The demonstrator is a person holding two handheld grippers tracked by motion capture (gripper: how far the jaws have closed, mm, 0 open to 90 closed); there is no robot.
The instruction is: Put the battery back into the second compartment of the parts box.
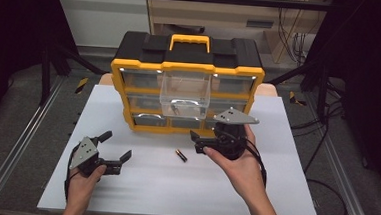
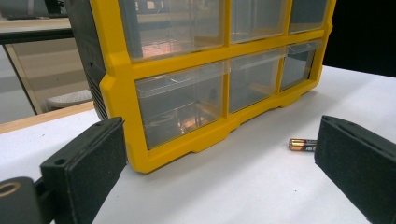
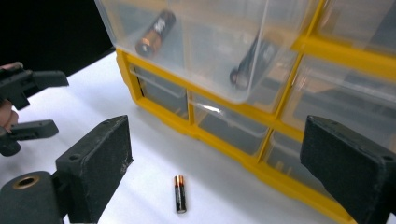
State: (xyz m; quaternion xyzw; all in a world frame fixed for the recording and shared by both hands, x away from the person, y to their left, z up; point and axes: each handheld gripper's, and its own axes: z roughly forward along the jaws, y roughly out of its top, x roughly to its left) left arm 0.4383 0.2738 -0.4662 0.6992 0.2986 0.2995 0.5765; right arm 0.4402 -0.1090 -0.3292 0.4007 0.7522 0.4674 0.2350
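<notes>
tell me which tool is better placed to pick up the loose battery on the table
Right. The right tool is open, close to the battery, which lies between its jaws in its own view. The left tool sits farther off.

AA battery point(image 1: 181, 155), flat on table point(image 1: 283, 193)

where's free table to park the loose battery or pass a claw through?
Bare patches: the table right of the right claw, the strip between the left claw and the organizer, and the near edge between the forearms. Crowded: the middle, where the battery lies under the pulled-out drawer.
</notes>
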